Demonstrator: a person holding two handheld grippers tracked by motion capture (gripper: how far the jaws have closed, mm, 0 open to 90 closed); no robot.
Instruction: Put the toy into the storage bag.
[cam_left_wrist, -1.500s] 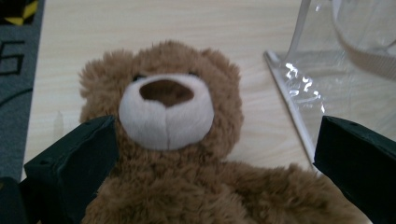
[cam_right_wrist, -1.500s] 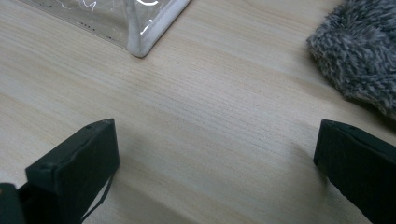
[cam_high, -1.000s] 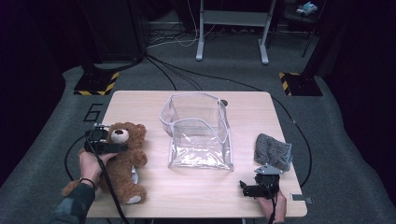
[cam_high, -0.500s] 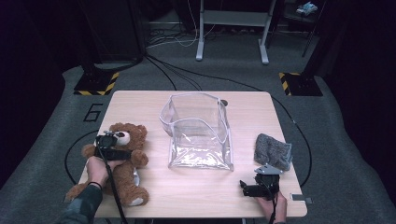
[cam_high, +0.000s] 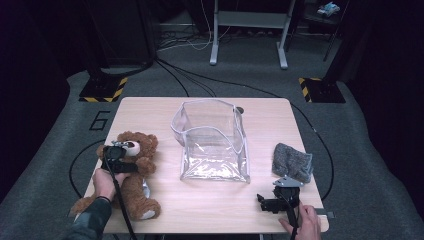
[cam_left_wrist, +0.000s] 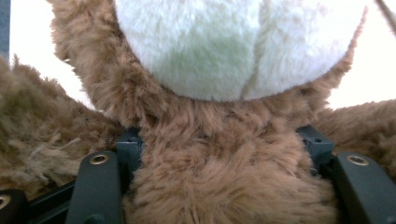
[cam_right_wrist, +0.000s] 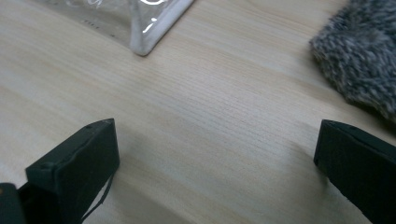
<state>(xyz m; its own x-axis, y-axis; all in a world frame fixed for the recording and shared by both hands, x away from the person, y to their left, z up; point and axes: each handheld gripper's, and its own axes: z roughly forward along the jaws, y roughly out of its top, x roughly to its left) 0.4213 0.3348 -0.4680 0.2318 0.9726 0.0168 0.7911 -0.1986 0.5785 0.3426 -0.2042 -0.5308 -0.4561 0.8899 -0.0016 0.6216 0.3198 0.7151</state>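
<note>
**Brown plush bear clamped at the neck on a pale tabletop**

Pale wood grain covers the rectangular tabletop (cam_high: 150, 115), which stands on grey carpet in a dark room; black cables trail across the floor, and yellow-and-black striped plates lie near the far corners.

At the tabletop's left side lies a shaggy brown plush teddy bear (cam_high: 136, 185) with a cream-white muzzle and pale foot soles. It lies on its back, its long axis running roughly from the near edge toward the far edge: head at the far end, legs toward the person, one leg splayed out over the left edge.

The left gripper (cam_high: 116, 159) sits on the bear just below its head. Its jaws have just been closing, and in the left gripper view they press into the fur on either side of the neck.

The right gripper (cam_high: 264, 202) rests near the right front corner, jaws wide apart over bare wood. Just beyond it lies a fuzzy grey cloth bundle (cam_high: 292, 161). A clear plastic open-topped pouch (cam_high: 212, 142) stands at mid-tabletop, well apart from the bear.
</note>
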